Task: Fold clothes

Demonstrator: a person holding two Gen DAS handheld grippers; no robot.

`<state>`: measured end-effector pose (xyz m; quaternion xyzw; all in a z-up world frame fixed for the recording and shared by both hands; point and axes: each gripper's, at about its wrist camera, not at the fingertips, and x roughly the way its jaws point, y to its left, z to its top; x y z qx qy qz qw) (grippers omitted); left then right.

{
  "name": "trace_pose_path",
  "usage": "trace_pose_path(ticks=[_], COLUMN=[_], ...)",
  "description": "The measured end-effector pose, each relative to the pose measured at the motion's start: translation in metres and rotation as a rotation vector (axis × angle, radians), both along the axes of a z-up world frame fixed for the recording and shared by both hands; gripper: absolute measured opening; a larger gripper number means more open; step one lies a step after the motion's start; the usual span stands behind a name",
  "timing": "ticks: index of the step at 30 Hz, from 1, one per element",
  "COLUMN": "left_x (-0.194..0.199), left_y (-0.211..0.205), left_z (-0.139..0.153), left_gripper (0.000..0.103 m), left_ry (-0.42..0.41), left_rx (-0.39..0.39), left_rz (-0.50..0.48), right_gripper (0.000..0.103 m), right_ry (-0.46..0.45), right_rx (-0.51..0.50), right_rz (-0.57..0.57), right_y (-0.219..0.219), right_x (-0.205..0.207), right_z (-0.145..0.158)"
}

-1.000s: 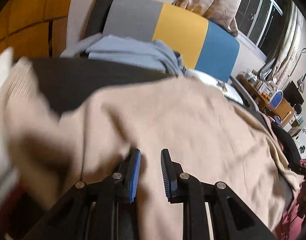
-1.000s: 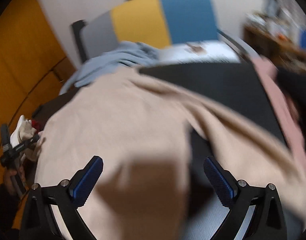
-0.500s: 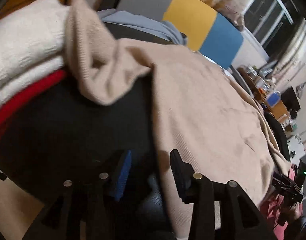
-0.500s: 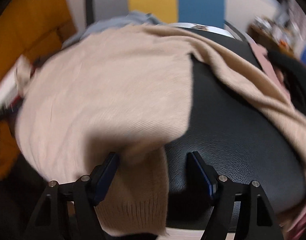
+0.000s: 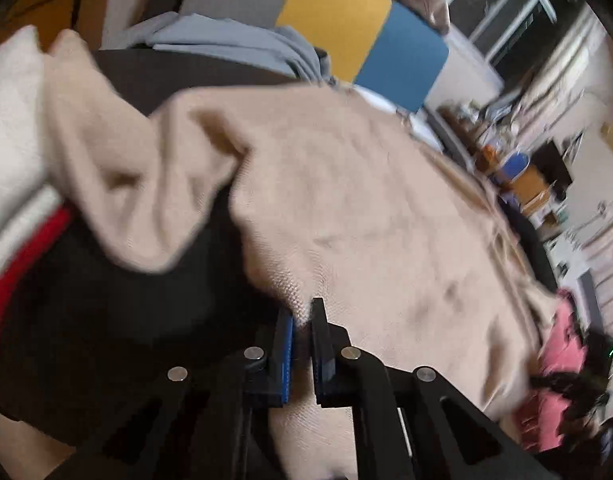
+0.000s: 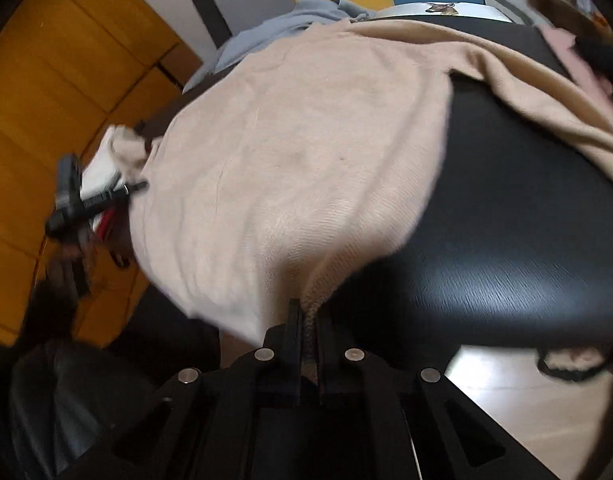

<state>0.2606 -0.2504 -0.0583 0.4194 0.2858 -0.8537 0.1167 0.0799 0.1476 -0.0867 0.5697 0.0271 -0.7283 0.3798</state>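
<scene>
A beige knit sweater (image 5: 366, 208) lies spread over a black table (image 5: 106, 312). My left gripper (image 5: 303, 322) is shut on the sweater's near left hem corner. One sleeve (image 5: 118, 184) lies crumpled to the left. In the right wrist view the sweater (image 6: 306, 152) covers the table's left part, and my right gripper (image 6: 308, 312) is shut on its ribbed near right hem corner. The other sleeve (image 6: 546, 92) trails to the right over the black table (image 6: 526, 248). The left gripper also shows in the right wrist view (image 6: 136, 186) at the sweater's left edge.
White and red folded clothes (image 5: 14, 160) are stacked at the table's left. A light blue garment (image 5: 234, 46) lies at the far edge before a grey, yellow and blue chair back (image 5: 334, 20). A pink garment (image 5: 562, 364) is at the right. Orange panels (image 6: 66, 100) stand left.
Both grippers have closed on the sweater's near hem corners; half a second ago both were open around the fabric edge.
</scene>
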Motion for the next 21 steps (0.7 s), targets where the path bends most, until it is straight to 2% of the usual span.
trace_pose_path(ticks=[2, 3, 4, 6, 8, 9, 10, 11, 12, 13, 16, 18, 21], left_x=[0.006, 0.008, 0.011, 0.011, 0.01, 0.006, 0.001, -0.006, -0.014, -0.021, -0.041, -0.044, -0.04], left_y=[-0.006, -0.006, -0.005, -0.001, 0.008, 0.014, 0.02, 0.027, 0.034, 0.04, 0.054, 0.059, 0.062], left_z=[-0.001, -0.003, -0.004, -0.001, 0.009, 0.015, 0.021, 0.024, 0.025, 0.023, 0.003, -0.019, -0.028], left_gripper=[0.009, 0.014, 0.016, 0.02, 0.021, 0.021, 0.021, 0.023, 0.024, 0.024, 0.024, 0.024, 0.024], left_ry=[-0.061, -0.083, -0.101, -0.088, -0.034, -0.007, 0.022, 0.036, 0.046, 0.038, -0.036, -0.102, -0.113], left_rx=[-0.046, -0.064, -0.08, -0.066, -0.079, -0.096, -0.115, -0.13, -0.145, -0.164, -0.202, -0.195, -0.173], left_rz=[0.003, 0.015, 0.031, 0.038, 0.038, 0.024, 0.008, -0.015, -0.041, -0.06, -0.094, -0.083, -0.055], right_gripper=[0.007, 0.007, 0.007, 0.008, 0.013, 0.022, 0.036, 0.044, 0.058, 0.065, 0.065, 0.065, 0.065], right_ry=[-0.064, -0.099, -0.102, -0.059, 0.023, 0.087, 0.136, 0.173, 0.209, 0.233, 0.285, 0.319, 0.371], right_rx=[0.038, 0.06, 0.083, 0.106, 0.082, 0.054, 0.028, 0.007, -0.014, -0.01, 0.042, 0.077, 0.129], right_rz=[0.058, 0.091, 0.102, 0.084, 0.039, 0.009, -0.018, -0.038, -0.058, -0.067, -0.071, -0.075, -0.079], right_y=[0.004, 0.006, 0.005, 0.002, -0.005, -0.014, -0.025, -0.036, -0.048, -0.056, -0.075, -0.088, -0.107], right_x=[0.009, 0.013, 0.014, 0.009, -0.005, -0.014, -0.023, -0.032, -0.041, -0.045, -0.049, -0.053, -0.057], right_z=[-0.005, -0.009, -0.009, -0.002, 0.012, 0.02, 0.025, 0.026, 0.028, 0.025, 0.01, -0.001, -0.016])
